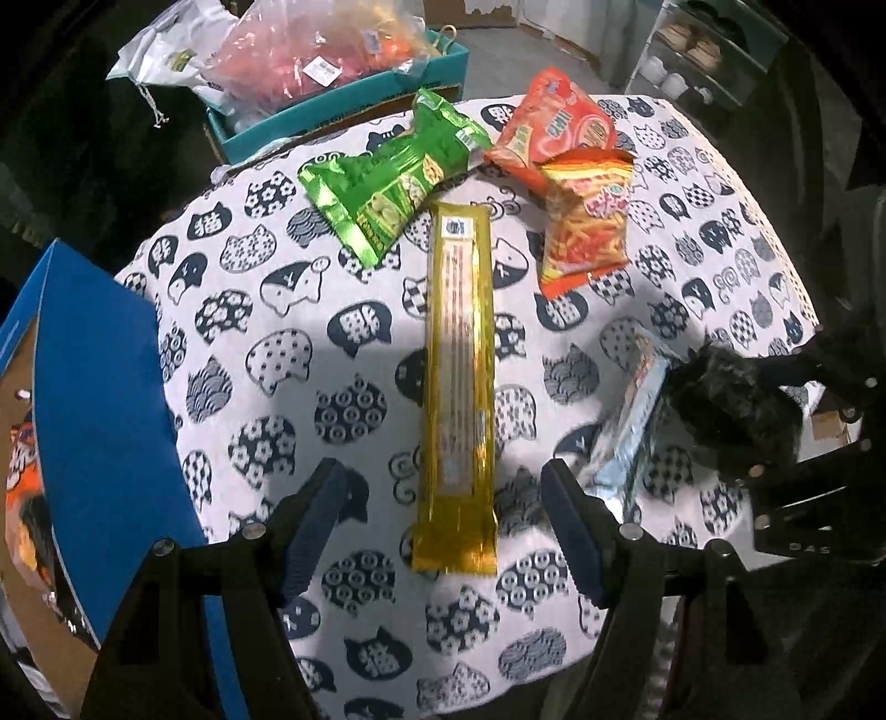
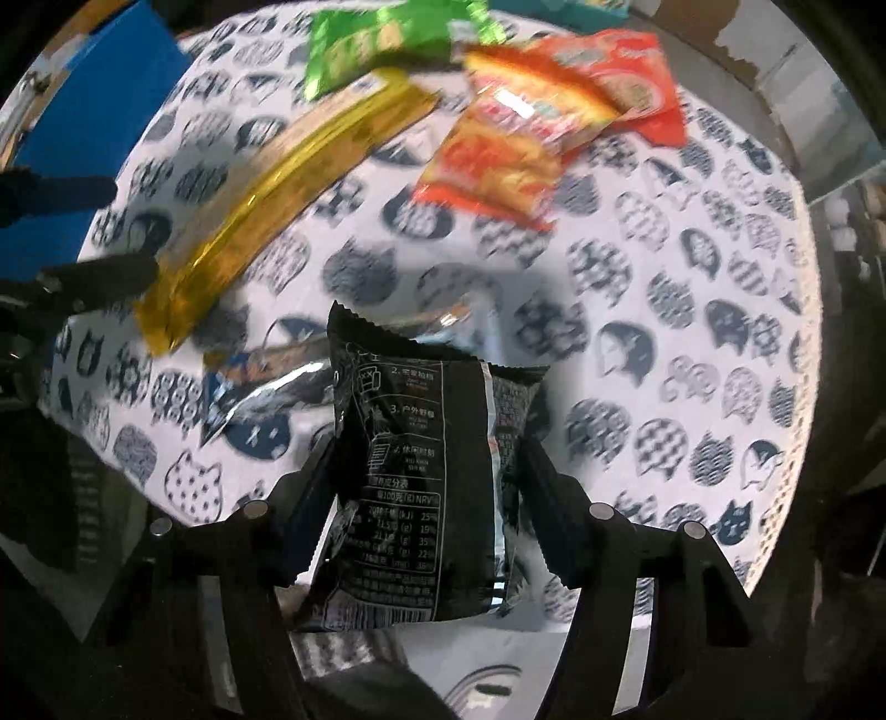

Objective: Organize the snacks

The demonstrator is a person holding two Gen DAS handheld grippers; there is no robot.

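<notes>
Left wrist view: left gripper (image 1: 443, 526) spread wide, grasping nothing, hovering over a table (image 1: 736, 277) under a cat-print cloth. Long gold packet (image 1: 458, 387) lying flat between the fingers, its near end level with the pads (image 1: 310, 526), clear gaps on both sides. Ahead of the fingertips, at the packet's far end, a green bag (image 1: 396, 177) to the left and two orange bags to the right, the nearer orange bag (image 1: 587, 221) partly overlapping the farther orange bag (image 1: 559, 124). Blue box (image 1: 105, 432) off to the left at the table's edge. To the right, a silver wrapper (image 1: 631, 421) with the other gripper's black packet (image 1: 731, 399) above it. Teal box (image 1: 354, 105) with bagged goods beyond the table.

Right wrist view: right gripper (image 2: 429, 498) clenched on a black snack packet (image 2: 421, 471), pads pressed against both its sides, printed back facing the camera. Silver wrapper (image 2: 266, 387) just beyond, on the cloth. Gold packet (image 2: 277, 205) ahead and left, green bag (image 2: 376, 39) and orange bags (image 2: 498, 160) farther ahead, blurred.
</notes>
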